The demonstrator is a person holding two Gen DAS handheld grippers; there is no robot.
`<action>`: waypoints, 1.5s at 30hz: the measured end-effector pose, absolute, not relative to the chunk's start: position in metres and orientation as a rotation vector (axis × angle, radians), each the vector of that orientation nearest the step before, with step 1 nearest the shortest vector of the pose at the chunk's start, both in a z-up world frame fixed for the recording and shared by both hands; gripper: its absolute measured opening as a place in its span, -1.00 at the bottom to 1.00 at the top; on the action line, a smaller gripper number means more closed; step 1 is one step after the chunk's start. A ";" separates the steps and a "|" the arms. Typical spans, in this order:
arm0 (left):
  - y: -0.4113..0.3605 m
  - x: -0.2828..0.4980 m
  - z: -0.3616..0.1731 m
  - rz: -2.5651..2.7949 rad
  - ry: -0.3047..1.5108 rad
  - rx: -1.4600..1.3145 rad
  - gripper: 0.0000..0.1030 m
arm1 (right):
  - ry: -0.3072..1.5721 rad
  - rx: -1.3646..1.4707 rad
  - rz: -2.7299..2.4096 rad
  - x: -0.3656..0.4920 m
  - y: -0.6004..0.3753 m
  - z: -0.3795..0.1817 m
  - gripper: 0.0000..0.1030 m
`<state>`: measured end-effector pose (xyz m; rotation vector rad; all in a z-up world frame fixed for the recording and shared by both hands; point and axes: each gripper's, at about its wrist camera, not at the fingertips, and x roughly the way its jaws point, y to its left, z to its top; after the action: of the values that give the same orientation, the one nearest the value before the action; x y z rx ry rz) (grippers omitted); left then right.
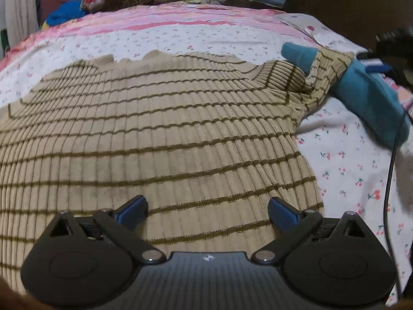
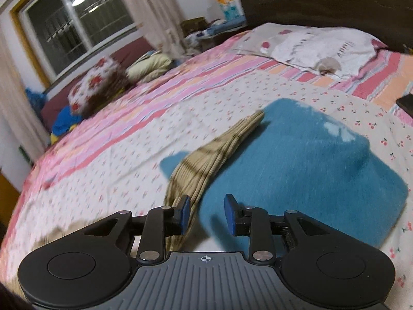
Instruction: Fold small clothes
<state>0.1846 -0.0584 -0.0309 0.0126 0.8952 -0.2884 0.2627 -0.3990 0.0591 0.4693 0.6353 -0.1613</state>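
Ribbed beige knit crossed by thin olive stripes fills the left wrist view: a small sweater [image 1: 155,129] lies flat on a bed [image 1: 180,36] covered in a white cherry-print sheet with pink and peach bands beyond. Its ribs run away from the camera toward a scalloped edge on the far side, so the body's long axis points up the frame, with the stripes crossing it from side to side. One sleeve [image 1: 325,75] reaches out to the right and drapes over a folded teal fuzzy garment [image 1: 371,98] beside the sweater.

The left gripper [image 1: 207,210] hovers low over the near part of the knit, its blue-padded jaws spread wide and grasping nothing.

In the right wrist view, blurred by motion, the same striped sleeve [image 2: 222,144] lies as a narrow band running diagonally from lower left to upper right, its far end resting on the teal garment [image 2: 309,170]. The right gripper [image 2: 207,214] is released, jaws apart, with the sleeve just beside its left finger and the teal cloth under its right.

A pillow [image 2: 317,44] at the head of the bed carries faint lettering, too blurred to read.
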 end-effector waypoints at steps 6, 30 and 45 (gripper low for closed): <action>-0.058 0.190 -0.033 -0.285 0.884 -0.001 1.00 | 0.606 0.543 -0.211 0.290 -0.416 0.058 -0.36; -0.050 0.184 -0.032 -0.262 0.872 -0.070 1.00 | 0.481 0.688 -0.052 0.293 -0.415 0.073 -0.83; 0.017 0.163 -0.005 -0.193 0.779 -0.145 1.00 | 0.352 0.798 -0.070 0.238 -0.388 0.107 -0.83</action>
<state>0.1630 0.0165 -0.0053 -0.1448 0.7786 -0.1931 0.2378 -0.3883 0.1074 0.7976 0.3517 -0.0702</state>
